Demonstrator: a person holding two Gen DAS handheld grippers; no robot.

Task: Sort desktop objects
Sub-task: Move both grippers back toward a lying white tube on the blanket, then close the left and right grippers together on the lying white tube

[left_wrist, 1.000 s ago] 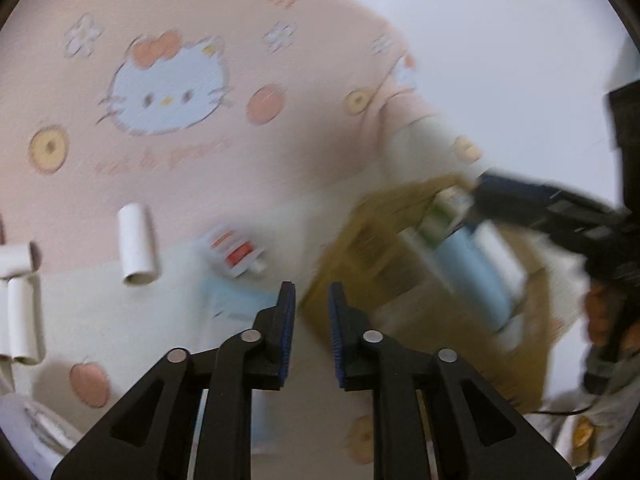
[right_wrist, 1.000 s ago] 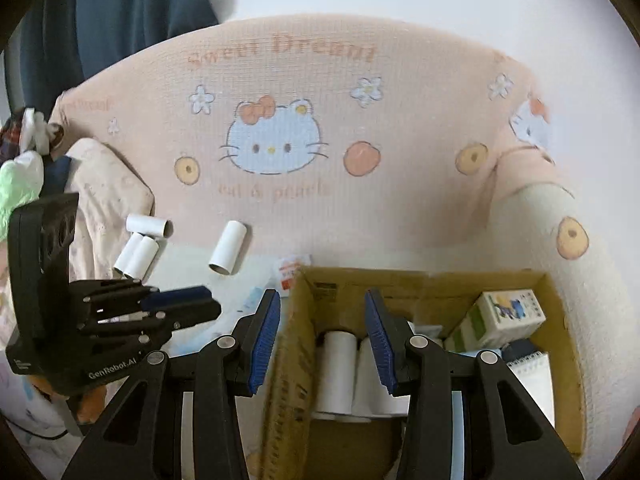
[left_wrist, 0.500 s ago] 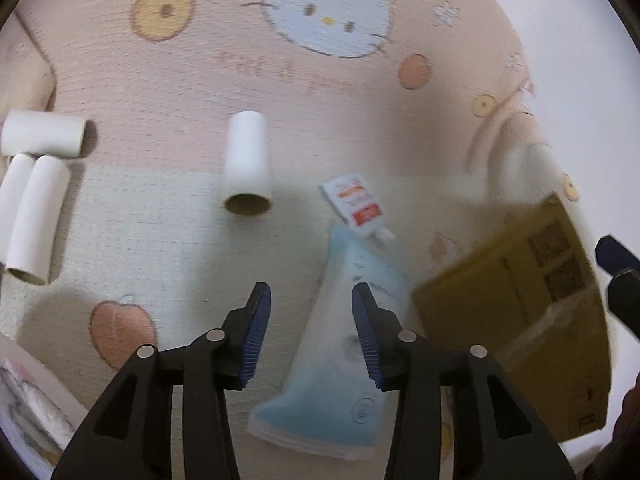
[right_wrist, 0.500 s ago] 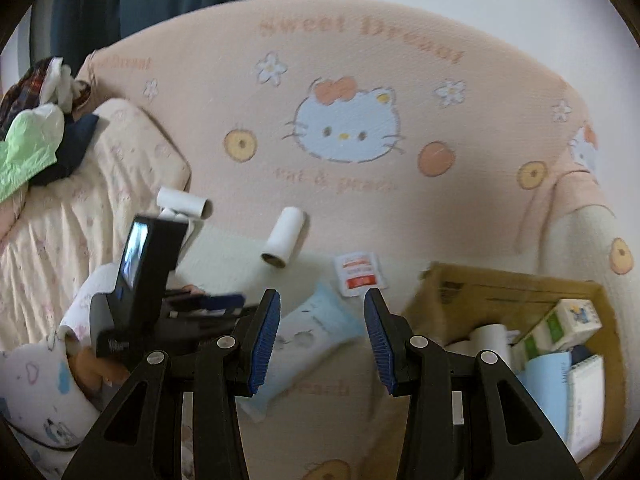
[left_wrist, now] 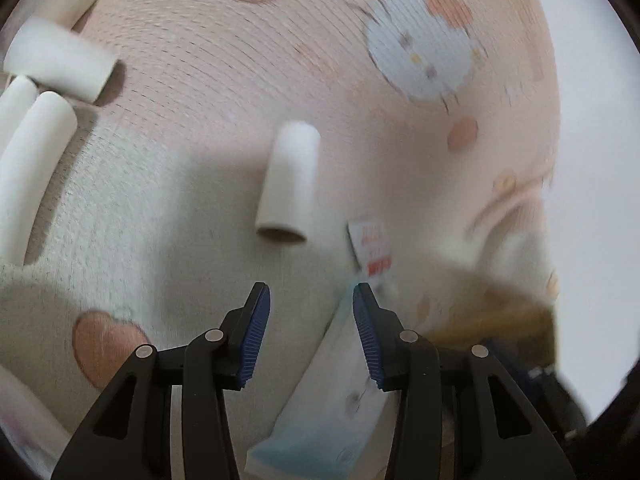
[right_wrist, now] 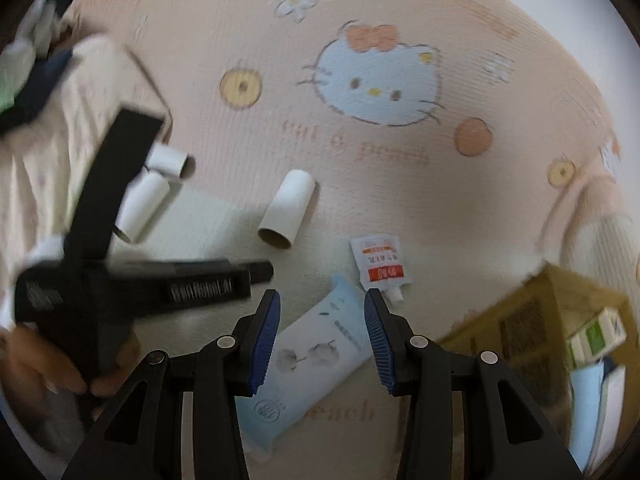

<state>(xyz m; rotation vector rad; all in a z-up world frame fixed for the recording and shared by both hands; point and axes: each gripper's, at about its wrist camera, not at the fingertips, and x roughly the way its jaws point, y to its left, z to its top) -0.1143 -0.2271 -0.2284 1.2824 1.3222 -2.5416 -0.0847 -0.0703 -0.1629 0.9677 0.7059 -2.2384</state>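
My left gripper (left_wrist: 311,336) is open and empty, low over the blanket, with a white paper roll (left_wrist: 289,184) lying just ahead of it. A pale blue tube (left_wrist: 332,396) lies under its right finger, and a small red-and-white sachet (left_wrist: 370,250) lies beyond. My right gripper (right_wrist: 322,338) is open and empty above the same blue tube (right_wrist: 308,360). The sachet (right_wrist: 380,262) and the roll (right_wrist: 286,210) lie ahead of it. The left gripper (right_wrist: 262,272) shows at the left of the right wrist view.
More white rolls (left_wrist: 32,160) lie at the left, also in the right wrist view (right_wrist: 146,204). A cardboard box (right_wrist: 532,320) with packets and a notebook stands at the right. The pink Hello Kitty blanket (right_wrist: 376,80) covers the surface.
Both grippers have swung left, away from the box, and come lower over the blanket. The left gripper has opened wider. The box has slid to the right edge of both views.
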